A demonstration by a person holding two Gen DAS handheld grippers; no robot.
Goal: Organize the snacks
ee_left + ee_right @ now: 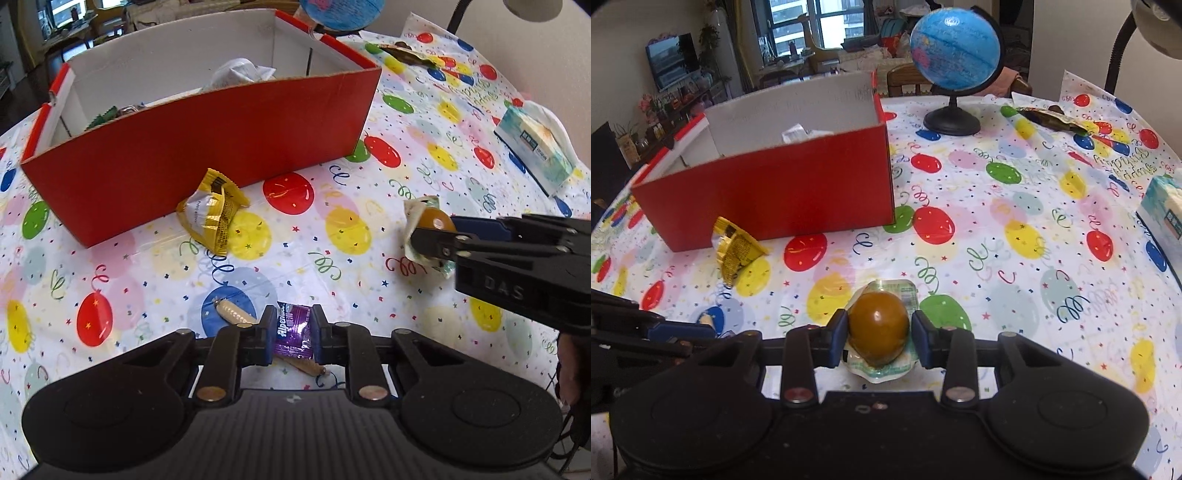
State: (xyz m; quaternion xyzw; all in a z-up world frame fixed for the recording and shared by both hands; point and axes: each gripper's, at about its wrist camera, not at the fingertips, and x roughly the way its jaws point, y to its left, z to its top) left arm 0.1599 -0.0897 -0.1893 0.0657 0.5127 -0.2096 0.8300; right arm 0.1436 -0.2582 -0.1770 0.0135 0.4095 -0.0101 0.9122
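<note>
My left gripper [293, 334] is shut on a purple Alpenliebe candy packet [291, 328], low over the balloon-print tablecloth [332, 229]. Two beige wrapped sticks lie by it, one [234, 312] to the left and one [306, 365] partly hidden under the fingers. My right gripper [881, 338] is shut on a sealed brown egg snack [878, 326]; in the left wrist view that gripper [430, 236] comes in from the right, holding the egg snack [437, 220]. A yellow snack packet [212, 210] [737, 247] leans against the open red box [207, 147] [775, 192], which holds several packets.
A blue globe [955, 51] stands behind the box. A tissue box [535, 147] [1163, 210] sits near the right table edge. A dark wrapper [406, 55] [1049, 118] lies at the far right. A lamp arm [1119, 48] rises at the back right.
</note>
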